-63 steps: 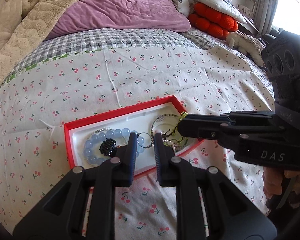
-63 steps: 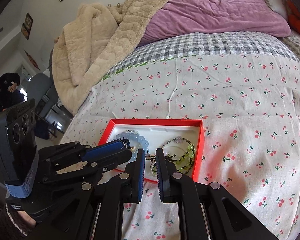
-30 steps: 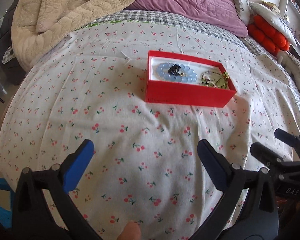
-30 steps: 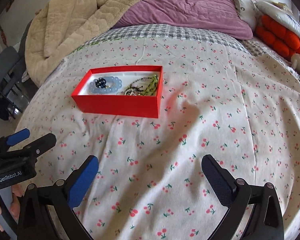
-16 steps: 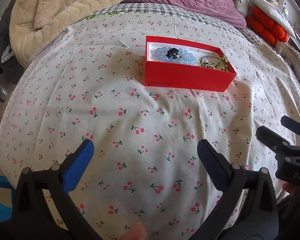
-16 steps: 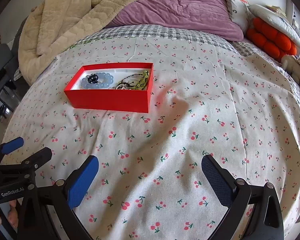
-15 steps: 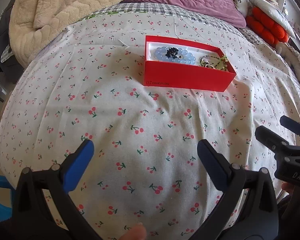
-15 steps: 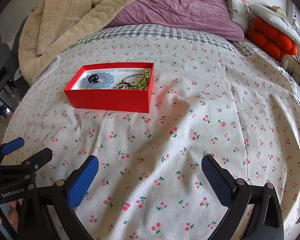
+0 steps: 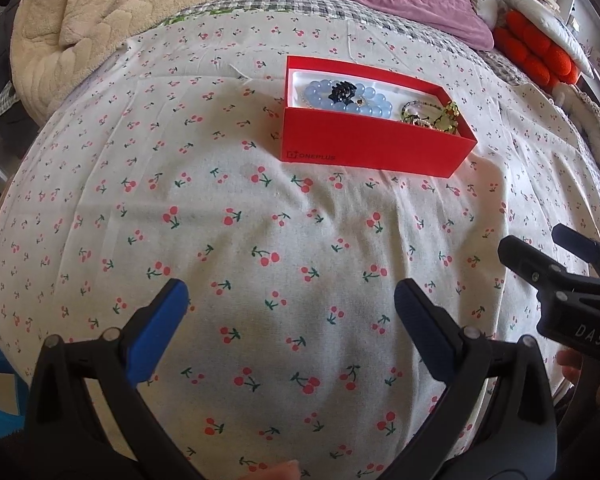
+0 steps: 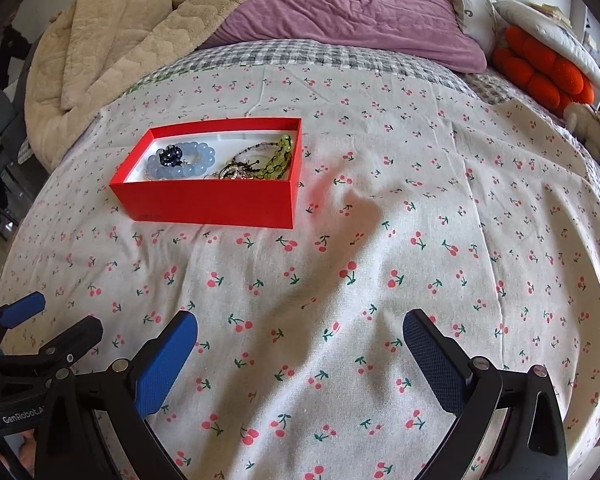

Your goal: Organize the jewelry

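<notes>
**Jewelry in the red box, both grippers spread wide**

The rectangular red cardboard box (image 9: pixel 374 148) sits upper centre in the left wrist view, on the cherry-print bedsheet (image 9: pixel 260 232). Inside lie a pale blue bead bracelet (image 9: pixel 346 98), a black hair claw (image 9: pixel 342 90) and tangled green-beaded bracelets (image 10: pixel 260 164). The left gripper (image 9: pixel 290 308) and right gripper (image 10: pixel 300 336) hover at lower frame, each with 2 fingers spread, empty.

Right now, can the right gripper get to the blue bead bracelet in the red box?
Probably yes. The right gripper is open, the red box has no lid, and only bare sheet lies between them. A small black piece sits on the blue bead bracelet.
</notes>
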`<move>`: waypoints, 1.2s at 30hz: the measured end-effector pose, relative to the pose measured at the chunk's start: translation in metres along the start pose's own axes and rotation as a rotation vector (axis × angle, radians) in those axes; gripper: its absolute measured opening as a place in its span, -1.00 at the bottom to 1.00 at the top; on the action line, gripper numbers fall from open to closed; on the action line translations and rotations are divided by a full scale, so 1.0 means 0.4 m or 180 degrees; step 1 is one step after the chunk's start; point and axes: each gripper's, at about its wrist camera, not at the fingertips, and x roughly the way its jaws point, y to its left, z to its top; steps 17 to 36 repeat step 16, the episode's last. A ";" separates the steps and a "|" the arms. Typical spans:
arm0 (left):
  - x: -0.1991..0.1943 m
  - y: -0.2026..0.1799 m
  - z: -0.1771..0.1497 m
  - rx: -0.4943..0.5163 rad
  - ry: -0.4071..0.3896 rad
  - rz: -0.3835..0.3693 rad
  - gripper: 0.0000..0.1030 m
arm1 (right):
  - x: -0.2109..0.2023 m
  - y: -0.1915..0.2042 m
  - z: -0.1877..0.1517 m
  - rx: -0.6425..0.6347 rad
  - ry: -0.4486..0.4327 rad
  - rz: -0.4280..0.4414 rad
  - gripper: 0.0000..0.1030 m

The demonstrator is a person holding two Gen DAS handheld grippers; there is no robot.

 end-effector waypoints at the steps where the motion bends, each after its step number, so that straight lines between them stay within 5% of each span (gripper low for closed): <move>1: 0.000 0.000 0.000 0.0006 0.0003 0.0005 0.99 | -0.001 0.002 0.000 -0.0008 -0.0004 0.0009 1.00; 36: 0.010 0.006 -0.001 0.0029 0.0076 -0.0032 0.99 | 0.006 0.001 -0.006 -0.0019 0.0016 -0.0062 1.00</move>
